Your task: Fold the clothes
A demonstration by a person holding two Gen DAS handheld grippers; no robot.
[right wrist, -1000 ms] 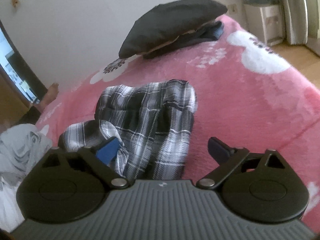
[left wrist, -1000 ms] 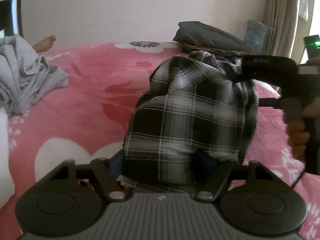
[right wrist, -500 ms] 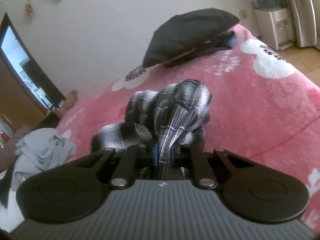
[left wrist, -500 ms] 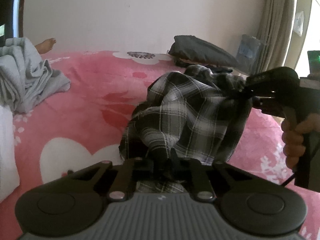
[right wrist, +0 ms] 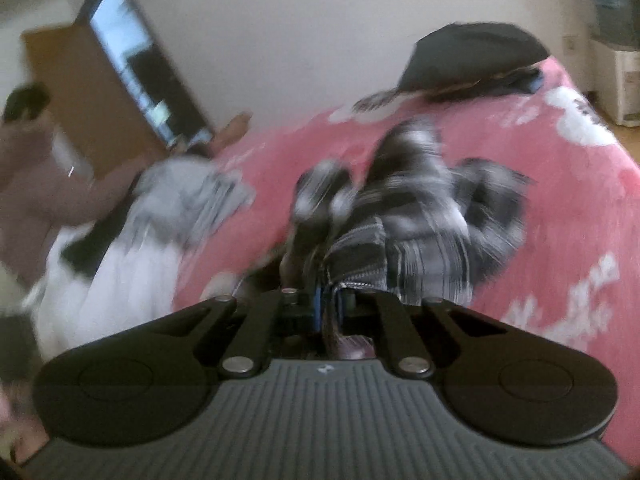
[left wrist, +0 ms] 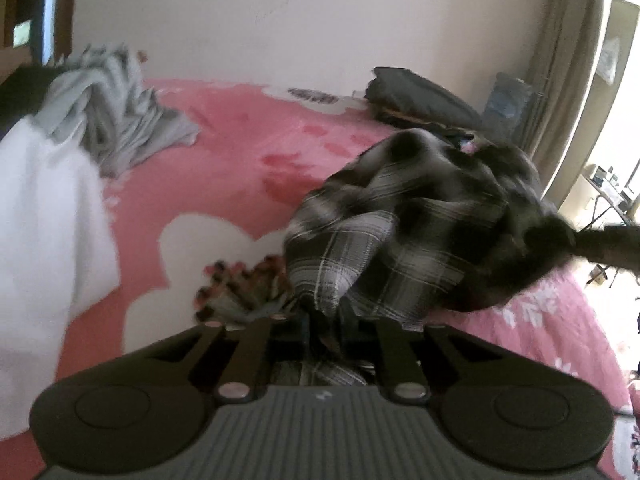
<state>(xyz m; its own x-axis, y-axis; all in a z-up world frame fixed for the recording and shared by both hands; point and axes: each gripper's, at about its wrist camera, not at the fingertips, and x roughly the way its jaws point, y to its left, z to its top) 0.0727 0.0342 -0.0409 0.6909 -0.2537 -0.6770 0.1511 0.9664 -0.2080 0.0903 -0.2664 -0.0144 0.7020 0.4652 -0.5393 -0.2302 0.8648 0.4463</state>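
Note:
A black-and-white plaid garment (left wrist: 400, 232) hangs bunched above the pink bedspread (left wrist: 240, 168). My left gripper (left wrist: 324, 320) has a fold of it pinched between its fingers, though the jaws are opening slightly. In the right wrist view the same plaid garment (right wrist: 420, 216) is blurred, and my right gripper (right wrist: 326, 300) is shut on another edge of it. From the left wrist view, the right gripper (left wrist: 608, 244) is a dark blur at the garment's far right corner.
A crumpled grey garment (left wrist: 120, 120) and a white cloth (left wrist: 44, 220) lie at the left. A dark pillow (left wrist: 420, 100) sits by the far wall. A small dark-red patterned item (left wrist: 240, 284) lies near my left fingers. A person (right wrist: 36, 168) sits at the bed's left.
Both grippers stood open around the plaid garment a second ago. They closed on it, and both hands have since risen and swung sideways, lifting the cloth off the bed.

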